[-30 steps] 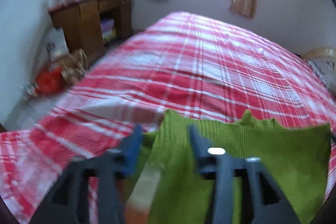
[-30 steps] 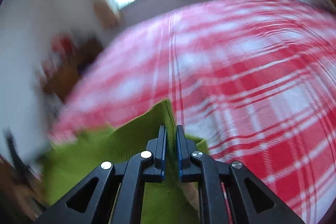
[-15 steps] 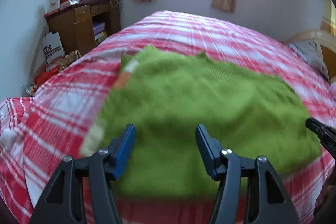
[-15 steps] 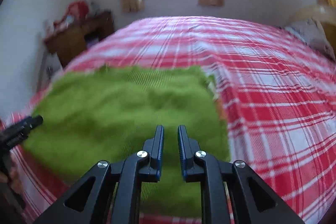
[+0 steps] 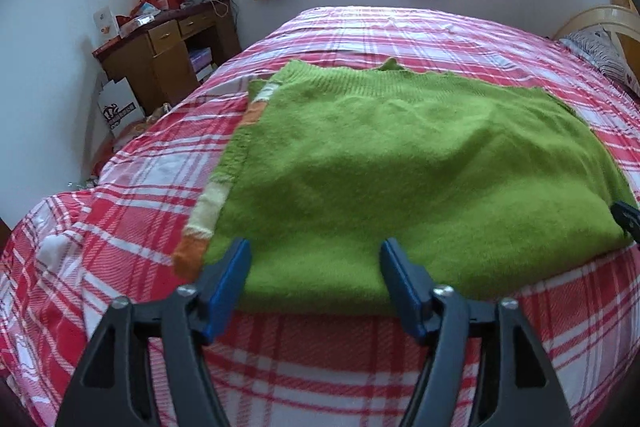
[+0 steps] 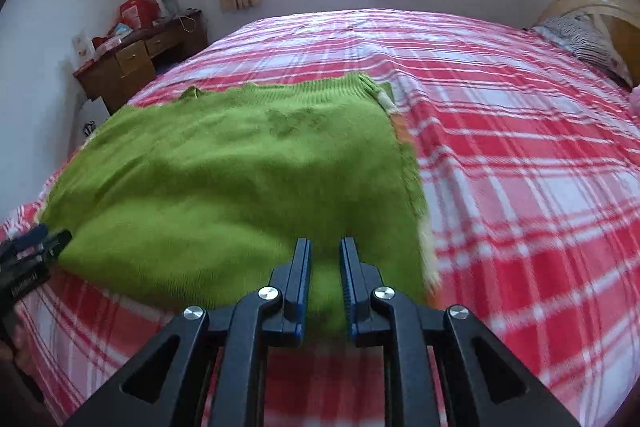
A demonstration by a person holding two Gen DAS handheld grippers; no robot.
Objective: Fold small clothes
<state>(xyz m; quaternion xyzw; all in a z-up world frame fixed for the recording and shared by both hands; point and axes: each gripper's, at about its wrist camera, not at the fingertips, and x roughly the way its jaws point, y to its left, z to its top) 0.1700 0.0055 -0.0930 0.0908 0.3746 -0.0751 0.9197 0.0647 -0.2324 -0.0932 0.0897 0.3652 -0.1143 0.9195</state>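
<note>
A green knitted sweater (image 5: 400, 163) lies folded flat on the red plaid bed; it also shows in the right wrist view (image 6: 224, 187). Orange and cream sleeve stripes (image 5: 208, 215) stick out under its left edge. My left gripper (image 5: 316, 251) is open and empty, its jaws wide apart just above the sweater's near edge. My right gripper (image 6: 325, 247) has its jaws parted by a narrow gap with nothing between them, over the sweater's near right part. The right gripper's tip (image 5: 626, 217) shows at the left view's right edge, and the left gripper's tip (image 6: 40, 239) at the right view's left edge.
The plaid bed (image 5: 440, 27) stretches away to the window wall. A wooden desk (image 5: 168, 47) with clutter stands left of the bed, with a white bag (image 5: 120, 109) on the floor. A pillow (image 6: 580, 39) and headboard lie at the far right.
The sweater went from hanging between my grippers to lying flat on the bed. My right gripper let go of it and opened slightly. Both grippers drew back to its near edge.
</note>
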